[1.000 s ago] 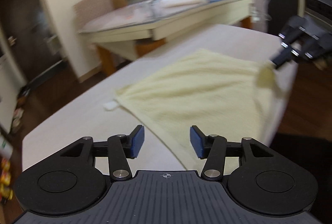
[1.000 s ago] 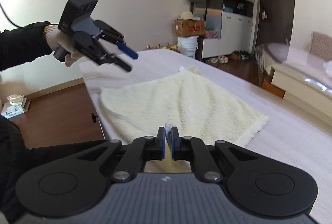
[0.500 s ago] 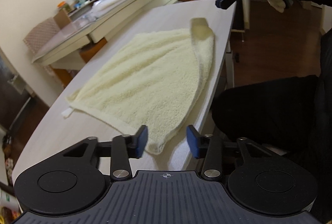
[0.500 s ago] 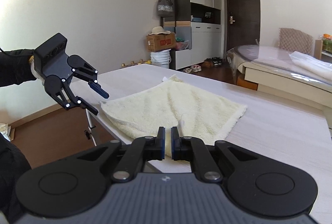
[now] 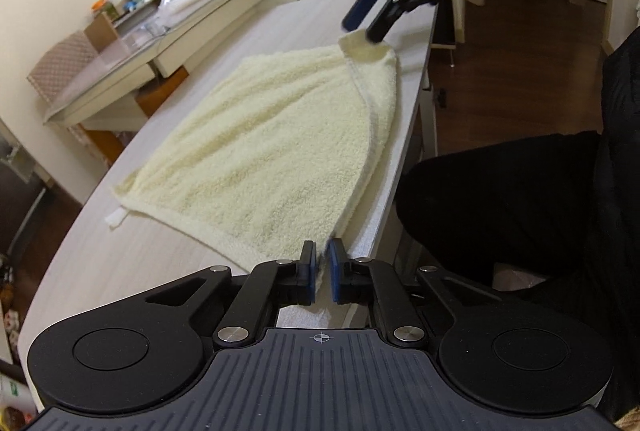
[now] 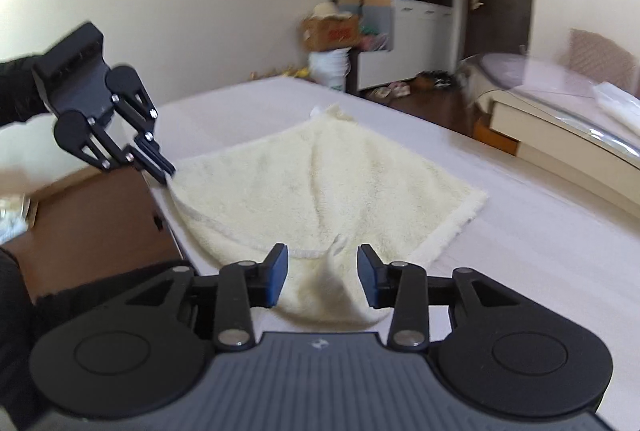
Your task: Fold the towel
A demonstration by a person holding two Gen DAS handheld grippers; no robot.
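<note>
A pale yellow terry towel (image 5: pixel 276 135) lies spread on the light wood-grain desk (image 5: pixel 132 263), its near edge running along the desk's rim on the person's side. The left claw (image 5: pixel 321 273) is pinched together on the towel's near corner, a sliver of cloth showing between its blue pads (image 5: pixel 308 271). The right claw (image 6: pixel 322 273) is opening; the other near corner, puckered into a small peak, sits between its spreading pads (image 6: pixel 278 271) without being pressed, so that corner looks released or about to be. The main risk, as I judge it, is an uneven fold: with one corner clamped and the other free, any lift by the left claw would drag the towel diagonally and twist it instead of carrying a straight edge across. The loose corner also lies close to the desk's rim, and a pull could let that side slide off toward the floor. The left grip looks shallow, right at the hem, so the terry could slip out under its own weight. The right wrist view is blurred, so how far that corner is raised cannot be told.
</note>
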